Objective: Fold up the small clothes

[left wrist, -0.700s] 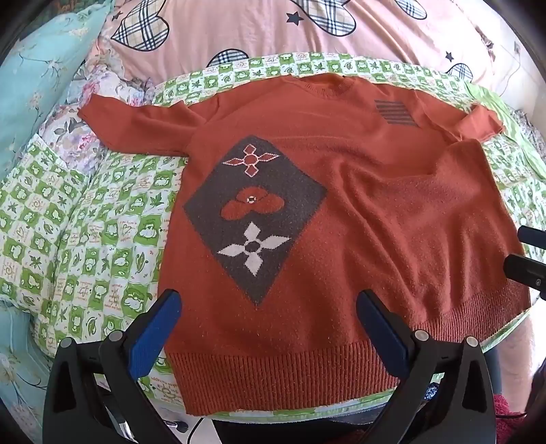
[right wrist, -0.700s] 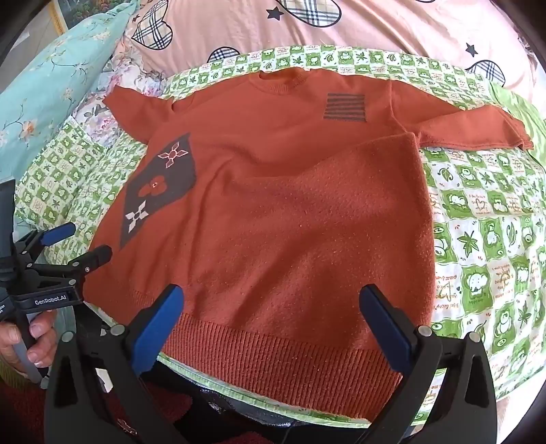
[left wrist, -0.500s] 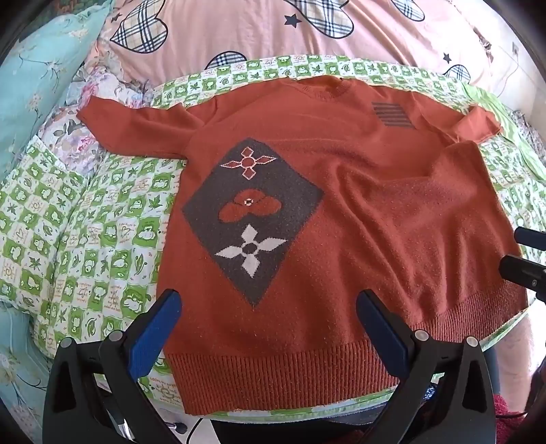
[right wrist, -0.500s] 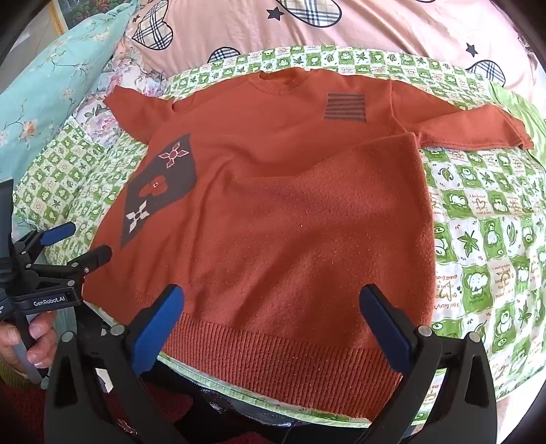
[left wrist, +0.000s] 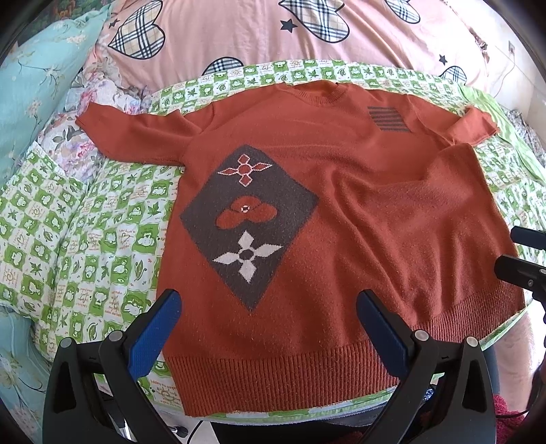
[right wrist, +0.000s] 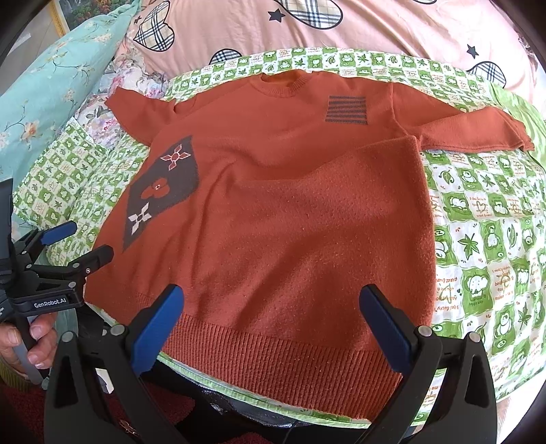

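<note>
An orange knit sweater (left wrist: 341, 211) lies face up on the bed, neck at the far side and ribbed hem (left wrist: 279, 379) nearest me. A dark diamond patch (left wrist: 247, 218) with flowers marks its left front and a striped patch (right wrist: 346, 109) its right chest. Both sleeves lie spread out. On the right side a layer of the body makes a raised fold edge (right wrist: 368, 150). My left gripper (left wrist: 269, 307) hovers open over the hem's left half. My right gripper (right wrist: 273, 304) hovers open over the right half. Neither holds anything.
A green and white checked quilt (left wrist: 85, 239) lies under the sweater. A pink cover with plaid hearts (left wrist: 259, 30) lies behind it and a teal floral pillow (right wrist: 44, 82) at the far left. The bed's near edge runs just below the hem. A hand (right wrist: 24, 345) grips the left gripper's handle.
In the left wrist view the sweater has drifted slightly down and to the left. The right wrist view is nearly the same. Both grippers stay open and the sweater has not moved.
</note>
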`<state>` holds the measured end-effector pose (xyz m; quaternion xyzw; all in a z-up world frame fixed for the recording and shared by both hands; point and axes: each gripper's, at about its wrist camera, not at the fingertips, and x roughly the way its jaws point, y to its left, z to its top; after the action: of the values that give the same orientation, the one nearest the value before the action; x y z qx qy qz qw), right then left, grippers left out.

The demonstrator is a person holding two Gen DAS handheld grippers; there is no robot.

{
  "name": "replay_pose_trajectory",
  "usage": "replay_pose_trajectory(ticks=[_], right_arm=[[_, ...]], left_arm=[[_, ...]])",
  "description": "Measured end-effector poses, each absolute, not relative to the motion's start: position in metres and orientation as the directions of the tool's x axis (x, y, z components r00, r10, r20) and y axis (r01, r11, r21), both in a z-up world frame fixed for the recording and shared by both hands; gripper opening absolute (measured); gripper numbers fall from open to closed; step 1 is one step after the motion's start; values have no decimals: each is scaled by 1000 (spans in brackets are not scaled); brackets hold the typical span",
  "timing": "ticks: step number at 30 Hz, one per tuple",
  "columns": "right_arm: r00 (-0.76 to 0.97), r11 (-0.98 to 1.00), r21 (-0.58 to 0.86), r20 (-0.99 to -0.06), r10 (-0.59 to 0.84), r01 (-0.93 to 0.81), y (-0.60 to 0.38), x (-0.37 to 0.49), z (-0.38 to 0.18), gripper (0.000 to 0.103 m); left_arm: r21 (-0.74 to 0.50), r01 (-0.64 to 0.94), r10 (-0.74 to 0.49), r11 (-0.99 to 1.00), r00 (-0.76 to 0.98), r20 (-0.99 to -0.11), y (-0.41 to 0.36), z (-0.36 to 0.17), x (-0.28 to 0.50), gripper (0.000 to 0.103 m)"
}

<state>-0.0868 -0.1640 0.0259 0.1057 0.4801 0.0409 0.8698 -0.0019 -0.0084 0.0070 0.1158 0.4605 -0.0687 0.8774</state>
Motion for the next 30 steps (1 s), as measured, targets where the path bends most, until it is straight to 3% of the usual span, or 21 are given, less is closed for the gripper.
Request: replay_pose_trajectory(ticks=[30], right_arm=[[586, 970, 234, -796, 153, 63, -186, -80, 19, 102]], left_arm=[[38, 222, -87, 974, 527, -845, -2, -10, 13, 102]])
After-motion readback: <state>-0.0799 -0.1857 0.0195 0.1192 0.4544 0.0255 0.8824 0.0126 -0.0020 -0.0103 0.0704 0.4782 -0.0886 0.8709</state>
